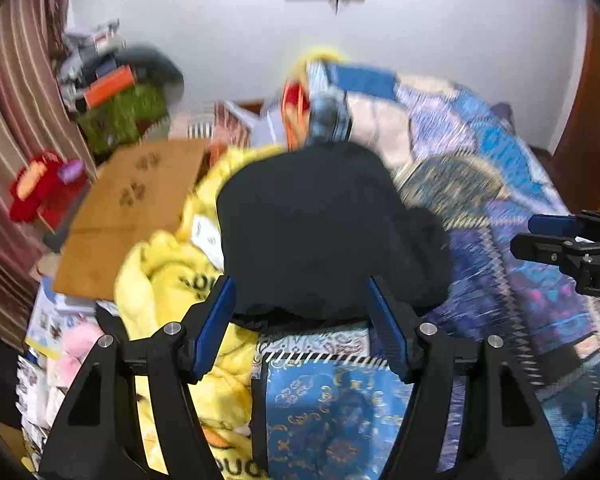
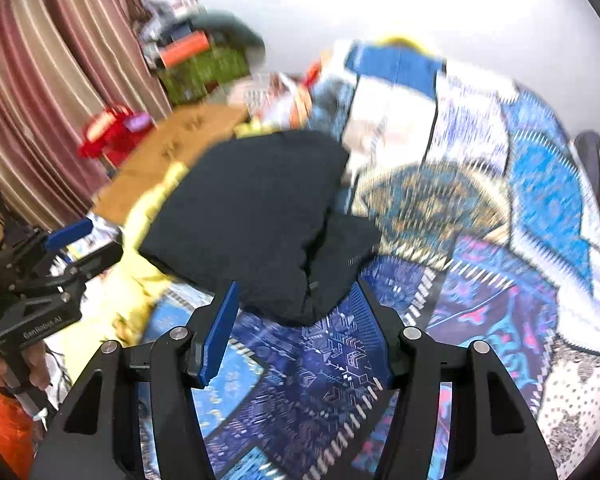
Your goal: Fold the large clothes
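Hanging down the far left of both views, a striped maroon curtain [image 1: 4,128] is framing the room, with a red toy [image 1: 40,188] sitting just in front of it and a flat brown cardboard sheet [image 1: 140,208] lying beside that. Spreading next to the cardboard, a yellow blanket [image 1: 168,272] is bunching up along the left edge of the bed. Lying partly on that blanket and partly on the blue patterned bedspread [image 1: 500,208], the folded dark garment [image 1: 320,228] is resting as a compact bundle near the middle of the bed, with a smaller flap sticking out on its right side. The left gripper [image 1: 302,300] is hovering over the garment's near edge, its blue-padded jaws standing spread with nothing pinched between them. Further right, the right gripper [image 2: 294,308] is hanging over the garment's near corner, its jaws likewise spread and gripping nothing; the cloth is showing in the gap but neither pad is pressing it. The frames are blurring noticeably.
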The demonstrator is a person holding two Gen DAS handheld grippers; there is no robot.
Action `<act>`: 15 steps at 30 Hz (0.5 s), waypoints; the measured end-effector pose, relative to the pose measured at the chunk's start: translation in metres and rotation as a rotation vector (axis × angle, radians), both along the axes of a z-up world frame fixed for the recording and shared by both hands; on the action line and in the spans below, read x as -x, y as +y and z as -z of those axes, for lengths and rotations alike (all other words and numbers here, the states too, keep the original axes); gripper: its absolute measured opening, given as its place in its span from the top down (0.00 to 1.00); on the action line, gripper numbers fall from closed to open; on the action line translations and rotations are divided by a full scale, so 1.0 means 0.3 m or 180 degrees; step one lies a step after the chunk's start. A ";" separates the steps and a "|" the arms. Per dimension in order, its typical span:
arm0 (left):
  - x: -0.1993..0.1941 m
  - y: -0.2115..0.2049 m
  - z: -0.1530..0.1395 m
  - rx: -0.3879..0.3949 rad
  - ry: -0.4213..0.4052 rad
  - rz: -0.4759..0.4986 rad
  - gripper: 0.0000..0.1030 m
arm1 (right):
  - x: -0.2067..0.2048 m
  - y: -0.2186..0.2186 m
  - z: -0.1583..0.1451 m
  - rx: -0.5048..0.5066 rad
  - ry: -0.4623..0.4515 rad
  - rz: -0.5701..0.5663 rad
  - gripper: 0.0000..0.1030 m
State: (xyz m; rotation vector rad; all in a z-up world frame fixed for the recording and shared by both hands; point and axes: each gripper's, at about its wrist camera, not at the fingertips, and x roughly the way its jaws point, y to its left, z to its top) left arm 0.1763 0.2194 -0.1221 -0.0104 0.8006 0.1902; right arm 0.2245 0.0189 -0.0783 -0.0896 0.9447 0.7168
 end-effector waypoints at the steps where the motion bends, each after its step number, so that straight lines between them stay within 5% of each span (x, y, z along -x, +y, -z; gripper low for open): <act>1: 0.023 -0.013 -0.034 -0.0015 -0.0080 0.0016 0.36 | 0.014 -0.007 -0.037 -0.0063 -0.0073 0.0003 0.48; 8: 0.270 -0.132 -0.378 0.0044 -0.0973 0.0151 0.36 | 0.219 -0.126 -0.340 -0.0585 -0.0753 0.0023 0.48; 15: 0.525 -0.259 -0.575 -0.0105 -0.1727 0.0130 0.36 | 0.455 -0.230 -0.523 -0.1022 -0.1432 0.0113 0.47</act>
